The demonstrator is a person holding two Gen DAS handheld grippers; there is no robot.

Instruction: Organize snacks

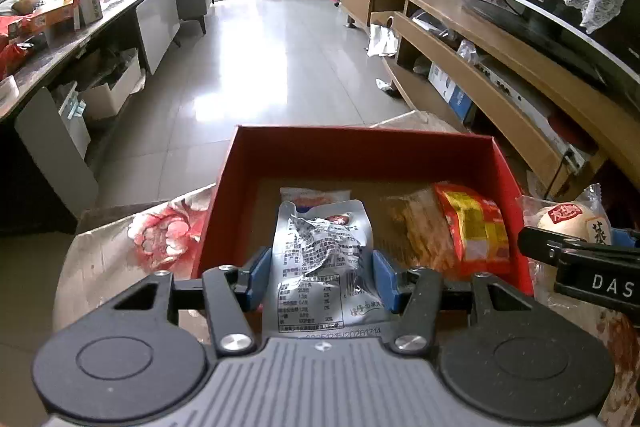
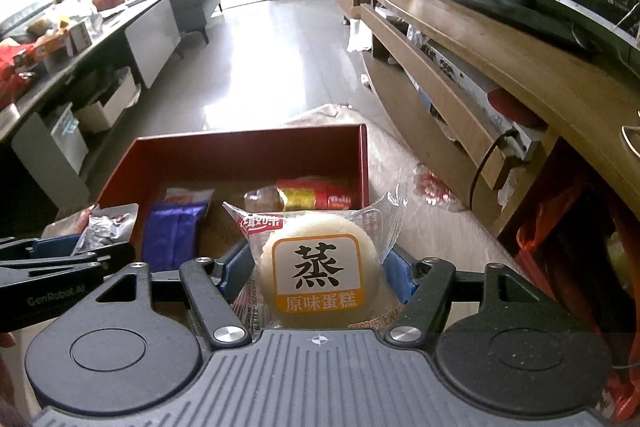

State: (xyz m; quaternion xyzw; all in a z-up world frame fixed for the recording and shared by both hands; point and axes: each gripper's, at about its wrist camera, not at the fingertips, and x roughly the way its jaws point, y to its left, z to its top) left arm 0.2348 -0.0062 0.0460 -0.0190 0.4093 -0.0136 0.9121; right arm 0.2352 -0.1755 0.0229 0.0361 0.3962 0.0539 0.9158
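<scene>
My left gripper (image 1: 320, 277) is shut on a crumpled silver foil snack packet (image 1: 324, 259), held over the near edge of the red box (image 1: 360, 147). My right gripper (image 2: 316, 273) is shut on a wrapped steamed cake (image 2: 320, 271) with an orange and white label, held at the box's (image 2: 248, 147) near right corner. In the box lie a red and yellow packet (image 1: 474, 227), a brownish snack pack (image 1: 420, 227) and a purple packet (image 2: 172, 233). The cake (image 1: 572, 219) and the right gripper also show at the right edge of the left wrist view.
The box stands on a table with a pale floral cloth (image 1: 160, 235). A wooden TV cabinet (image 2: 480, 67) runs along the right. A dark counter (image 1: 60, 43) with boxes runs along the left. Tiled floor (image 1: 260, 67) lies beyond, with a chair far back.
</scene>
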